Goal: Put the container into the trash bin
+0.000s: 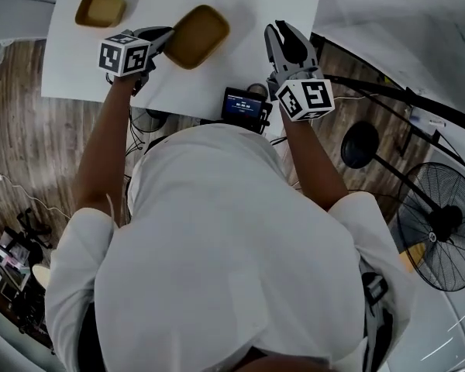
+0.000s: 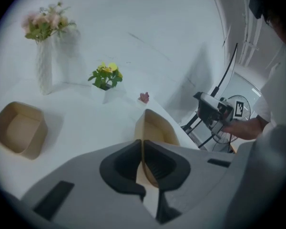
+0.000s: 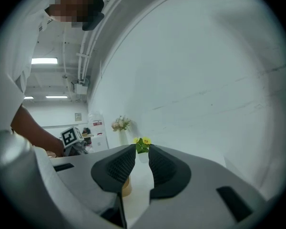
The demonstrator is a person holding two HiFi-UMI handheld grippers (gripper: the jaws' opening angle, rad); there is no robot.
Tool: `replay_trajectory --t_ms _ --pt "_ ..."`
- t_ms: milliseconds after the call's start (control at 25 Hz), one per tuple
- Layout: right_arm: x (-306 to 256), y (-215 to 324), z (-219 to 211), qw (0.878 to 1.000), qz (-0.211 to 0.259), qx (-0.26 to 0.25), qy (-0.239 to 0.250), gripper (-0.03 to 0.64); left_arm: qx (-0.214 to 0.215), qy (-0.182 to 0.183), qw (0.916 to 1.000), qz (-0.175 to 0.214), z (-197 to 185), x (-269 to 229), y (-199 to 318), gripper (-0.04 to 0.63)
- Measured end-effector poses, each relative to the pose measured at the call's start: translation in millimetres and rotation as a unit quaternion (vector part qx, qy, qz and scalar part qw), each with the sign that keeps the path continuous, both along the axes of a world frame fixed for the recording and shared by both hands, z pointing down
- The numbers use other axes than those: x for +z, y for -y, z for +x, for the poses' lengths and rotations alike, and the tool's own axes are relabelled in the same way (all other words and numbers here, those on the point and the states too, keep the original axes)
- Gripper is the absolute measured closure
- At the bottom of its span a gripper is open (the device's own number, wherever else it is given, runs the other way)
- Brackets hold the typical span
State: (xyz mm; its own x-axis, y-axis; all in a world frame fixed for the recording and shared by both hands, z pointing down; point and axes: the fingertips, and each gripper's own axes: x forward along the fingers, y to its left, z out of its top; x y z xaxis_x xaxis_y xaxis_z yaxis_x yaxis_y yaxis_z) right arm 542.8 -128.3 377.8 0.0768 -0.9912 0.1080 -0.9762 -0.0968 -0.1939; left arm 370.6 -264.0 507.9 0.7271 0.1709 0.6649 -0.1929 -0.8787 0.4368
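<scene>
1. White table (image 1: 240,22): bears every item below except the fan.
2. Standing fan (image 1: 443,225): on the floor, well off the table's right side.
3. Left gripper (image 1: 166,36): over the table's near edge, jaws pressed together on one thin side wall of the tan container (image 1: 196,35).
4. Right gripper (image 1: 284,36): over the table's near edge, right of the left gripper. Its jaws stand apart with nothing between them.
5. Tan container: open-topped, at the table's near edge, gripped by its wall. Whether it rests on the table or is lifted cannot be told.
6. Second tan container (image 1: 100,9): on the table's left part, untouched.
7. White vase (image 2: 44,68) with pale flowers: upright at the table's far side.
8. Small yellow-flowered plant (image 2: 105,76): on the table, right of the vase.
9. Small pink item (image 2: 144,97): on the table near its right edge, too small to identify.
</scene>
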Motion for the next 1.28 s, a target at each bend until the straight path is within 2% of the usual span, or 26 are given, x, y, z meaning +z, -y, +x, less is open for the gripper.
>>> replay_trajectory --t_ms 120,280,400,640,720,880,1000,1160,1280 --pt "-3 6 -11 1.0 0.008 -0.026 -0.001 0.512 -0.037 -0.029 0.9989 0.002 -14 -27 -1 0.568" --pt "-8 14 -32 0.997 0.024 -0.074 0.0 0.514 -0.095 -0.055 0.9935 0.028 -47 -62 -5 0.568" --pt "-6 20 -48 0.991 0.035 -0.129 0.005 0.515 -0.155 -0.064 0.9841 0.058 -77 -84 -16 0.568" --pt "-6 47 -115 0.977 0.046 -0.207 0.011 0.515 -0.252 -0.062 0.9609 0.097 -175 -106 -23 0.568" --pt "-7 60 -148 0.968 0.049 -0.246 0.011 0.515 -0.287 -0.05 0.9503 0.109 -218 -106 -28 0.568" --pt "-2 80 -220 0.944 0.05 -0.326 0.012 0.517 -0.38 -0.044 0.9177 0.108 -303 -102 -52 0.569" --pt "8 86 -266 0.929 0.046 -0.367 0.014 0.517 -0.424 -0.046 0.8982 0.105 -348 -92 -66 0.569" --pt "25 88 -328 0.909 0.035 -0.414 0.01 0.517 -0.465 -0.04 0.8799 0.088 -400 -62 -89 0.569" --pt "31 88 -371 0.902 0.029 -0.431 0.003 0.517 -0.489 -0.045 0.8689 0.06 -436 -36 -110 0.569"
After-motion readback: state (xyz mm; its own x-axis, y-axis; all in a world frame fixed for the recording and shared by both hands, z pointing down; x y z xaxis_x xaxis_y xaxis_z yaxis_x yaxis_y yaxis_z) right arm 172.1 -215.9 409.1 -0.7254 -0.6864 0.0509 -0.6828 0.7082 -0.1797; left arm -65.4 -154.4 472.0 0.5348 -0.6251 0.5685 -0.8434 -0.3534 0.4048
